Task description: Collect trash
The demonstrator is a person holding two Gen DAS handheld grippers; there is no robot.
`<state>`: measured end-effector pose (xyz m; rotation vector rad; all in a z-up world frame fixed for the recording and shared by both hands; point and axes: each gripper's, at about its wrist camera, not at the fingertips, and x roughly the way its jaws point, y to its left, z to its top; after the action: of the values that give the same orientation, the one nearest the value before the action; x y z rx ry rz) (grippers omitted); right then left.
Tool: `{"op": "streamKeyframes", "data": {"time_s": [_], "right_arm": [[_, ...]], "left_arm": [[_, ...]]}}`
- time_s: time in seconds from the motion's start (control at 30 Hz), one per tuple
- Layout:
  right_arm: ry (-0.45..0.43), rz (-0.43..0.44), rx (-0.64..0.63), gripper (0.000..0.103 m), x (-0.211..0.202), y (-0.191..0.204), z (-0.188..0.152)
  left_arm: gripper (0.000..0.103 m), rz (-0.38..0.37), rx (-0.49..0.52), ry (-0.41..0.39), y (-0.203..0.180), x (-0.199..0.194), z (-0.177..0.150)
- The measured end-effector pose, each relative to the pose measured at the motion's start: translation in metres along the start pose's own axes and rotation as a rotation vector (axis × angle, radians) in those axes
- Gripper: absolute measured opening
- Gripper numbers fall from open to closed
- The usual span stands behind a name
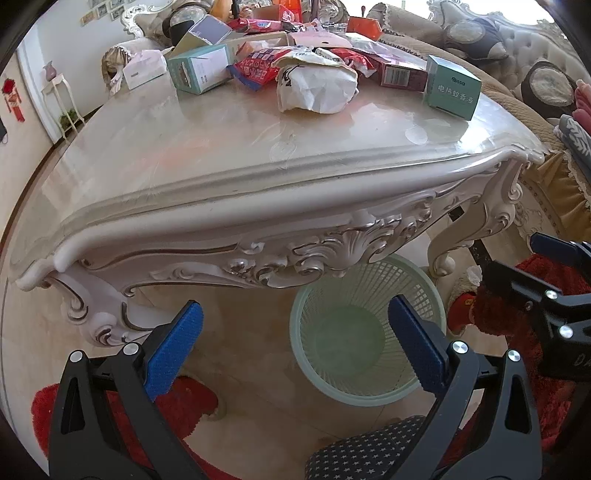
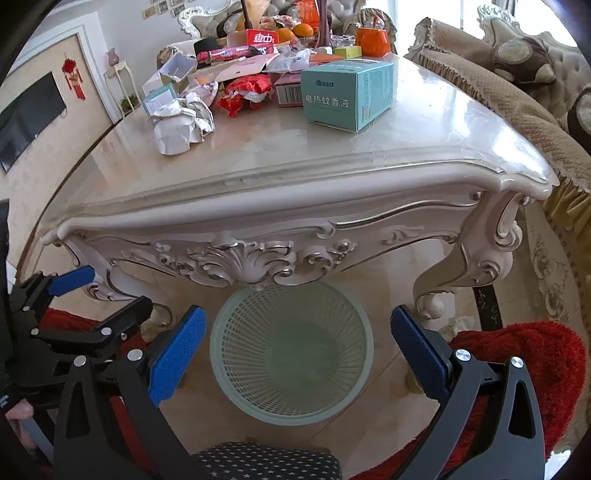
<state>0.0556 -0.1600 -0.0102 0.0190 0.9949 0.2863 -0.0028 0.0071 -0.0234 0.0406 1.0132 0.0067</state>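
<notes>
**Crumpled paper and cartons heaped on the marble table, basket waiting below**

Crumpled white paper point(image 1: 314, 88) sits nearest the front of the litter on the cream marble table point(image 1: 221, 155), a creased wad with dark print on one fold. Behind it lie a red snack wrapper point(image 1: 258, 68), a dark red carton with a barcode point(image 1: 399, 74), and two teal boxes: one point(image 1: 452, 86) standing toward the right edge, another point(image 1: 201, 68) toward the left.

On the floor in front of the carved table apron stands a pale green mesh basket point(image 1: 365, 332), with nothing visible inside it.

From the right wrist, a wall-mounted black screen point(image 2: 27, 118) and oranges point(image 2: 293, 33) at the table's far end come into sight; the left wrist shows neither. Each camera catches the other tool at its edge.

Both tools hang low, below the tabletop. The left gripper point(image 1: 295, 345) has its blue pads spread wide and grips nothing; the right gripper point(image 2: 297, 347) is equally wide apart and empty, the basket framed between its fingers. All the trash lies well above and beyond both of them.
</notes>
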Motion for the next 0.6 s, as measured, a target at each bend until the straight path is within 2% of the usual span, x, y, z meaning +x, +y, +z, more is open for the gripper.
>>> {"op": "streamKeyframes", "data": {"time_s": [0.6], "right_arm": [[-0.013, 0.001, -0.031, 0.096, -0.008, 0.003, -0.006]], "left_arm": [[0.097, 0.014, 0.022, 0.0, -0.01, -0.005, -0.004]]}}
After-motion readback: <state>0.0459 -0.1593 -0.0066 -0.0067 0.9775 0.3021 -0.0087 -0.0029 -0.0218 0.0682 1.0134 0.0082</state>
